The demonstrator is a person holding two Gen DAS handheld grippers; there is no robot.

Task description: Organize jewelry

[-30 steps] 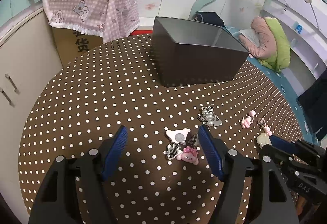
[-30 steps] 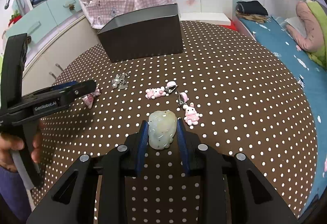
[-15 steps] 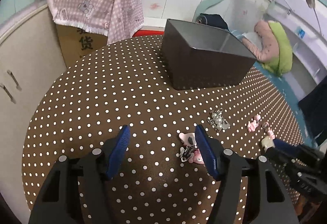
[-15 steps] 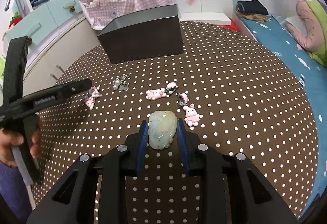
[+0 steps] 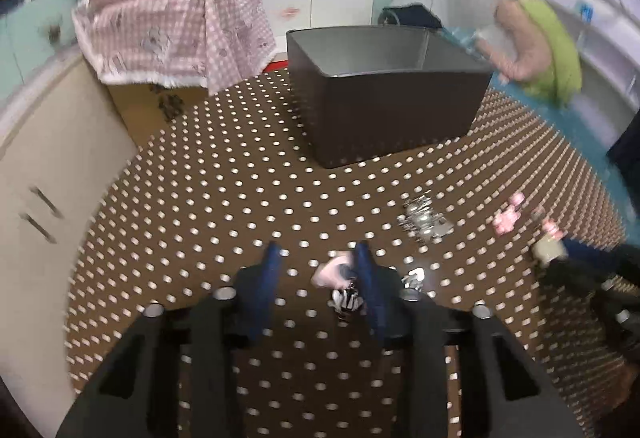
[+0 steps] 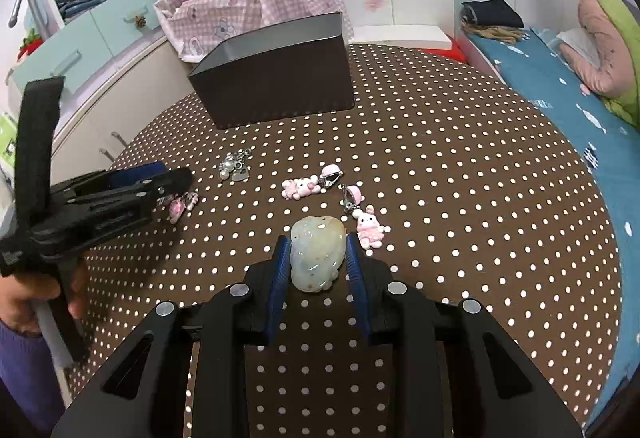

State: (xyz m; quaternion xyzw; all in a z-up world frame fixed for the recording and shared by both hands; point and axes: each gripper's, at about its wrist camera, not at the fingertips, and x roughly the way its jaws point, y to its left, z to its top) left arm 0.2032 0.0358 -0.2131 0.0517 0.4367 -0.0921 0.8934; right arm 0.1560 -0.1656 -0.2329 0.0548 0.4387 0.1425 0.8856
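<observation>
My right gripper (image 6: 316,246) is shut on a pale green jade pendant (image 6: 317,253), held low over the polka-dot table (image 6: 460,198). My left gripper (image 5: 318,258) is open, its jaws narrowing around a pink charm with a metal clip (image 5: 334,274) that lies by the right finger; it also shows in the right wrist view (image 6: 182,204). A silver pearl charm (image 5: 424,218) (image 6: 235,168), pink clips (image 6: 306,184) and a pink bunny charm (image 6: 370,228) lie loose on the table. A dark grey bin (image 5: 384,86) (image 6: 276,78) stands at the back.
A pink checked cloth (image 5: 176,34) covers a box beyond the table's far left edge. White cabinets (image 5: 48,174) stand to the left. A bed with blue bedding (image 6: 560,86) lies to the right.
My left gripper has moved right and forward over the pink charm and its jaws have narrowed. My right gripper stays still, holding the jade pendant.
</observation>
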